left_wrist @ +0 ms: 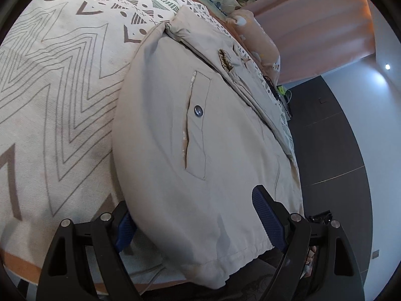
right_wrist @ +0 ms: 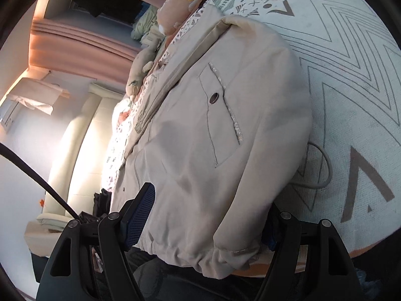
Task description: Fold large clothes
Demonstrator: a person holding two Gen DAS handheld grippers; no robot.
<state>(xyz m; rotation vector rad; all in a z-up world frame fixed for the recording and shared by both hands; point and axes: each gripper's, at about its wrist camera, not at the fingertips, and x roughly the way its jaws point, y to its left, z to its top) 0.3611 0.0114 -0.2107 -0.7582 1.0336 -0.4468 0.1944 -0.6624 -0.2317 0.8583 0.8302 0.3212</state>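
Note:
A large beige padded jacket (left_wrist: 175, 125) (right_wrist: 200, 138) lies flat on the bed, front up, with a snap-button pocket (left_wrist: 198, 111) (right_wrist: 214, 98) on each side. My left gripper (left_wrist: 193, 200) is open at the jacket's hem. One blue-padded finger (left_wrist: 265, 213) rests over the cloth and the other (left_wrist: 125, 228) sits at the jacket's side edge, partly hidden. My right gripper (right_wrist: 210, 198) is open at the gathered hem on the other side, one finger (right_wrist: 140, 215) over the jacket and the other (right_wrist: 272, 228) mostly hidden beneath it.
The bedspread (left_wrist: 62, 87) (right_wrist: 351, 75) has grey zigzag and triangle patterns. A grey cord (right_wrist: 325, 170) loops out beside the jacket. Pink pillows and soft toys (left_wrist: 260, 40) lie at the head. Dark floor (left_wrist: 325, 150) runs beside the bed, with pink curtains (right_wrist: 75, 35) beyond.

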